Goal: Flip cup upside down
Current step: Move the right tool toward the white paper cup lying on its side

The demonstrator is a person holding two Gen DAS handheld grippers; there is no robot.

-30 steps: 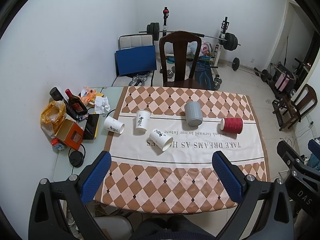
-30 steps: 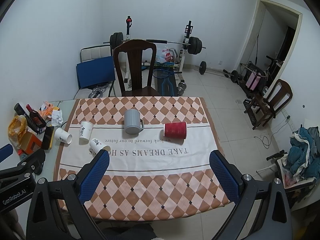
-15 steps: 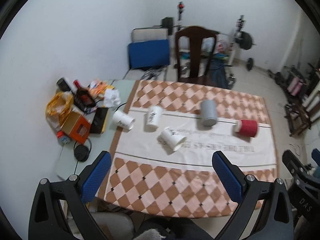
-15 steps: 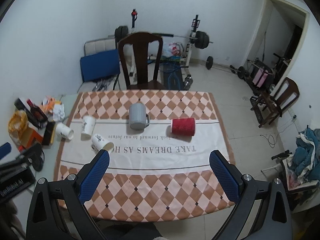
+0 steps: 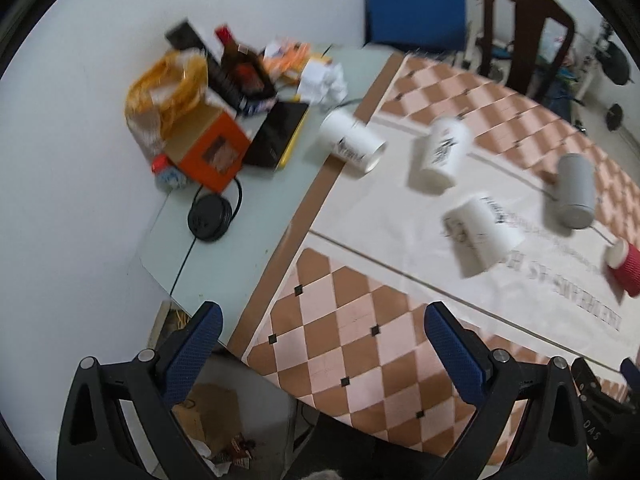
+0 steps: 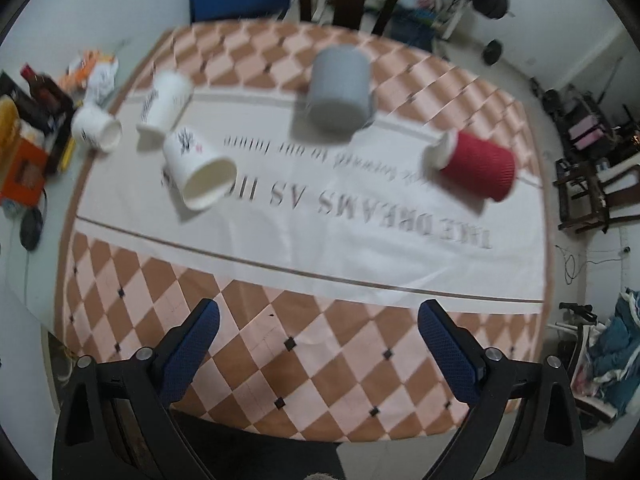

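Three white paper cups sit on the table. One (image 5: 352, 144) (image 6: 96, 128) lies on its side at the left cloth edge. One (image 5: 440, 154) (image 6: 164, 102) stands upside down. One (image 5: 480, 234) (image 6: 200, 170) lies on its side nearest me. A grey mug (image 5: 574, 190) (image 6: 340, 90) stands upside down. A red ribbed cup (image 5: 626, 266) (image 6: 474, 164) lies on its side at the right. My left gripper (image 5: 320, 344) and right gripper (image 6: 316, 338) are open and empty above the near table edge.
A checkered tablecloth (image 6: 320, 344) covers the table. Clutter sits at the left: an orange box (image 5: 212, 148), a bottle (image 5: 240, 68), a yellow bag (image 5: 168, 88), a black disc with cable (image 5: 210, 218). A wooden chair (image 5: 528, 24) stands behind the table.
Both grippers have moved down and forward toward the table. The left view has swung toward the left clutter. The cups have not moved and both grippers stay open.
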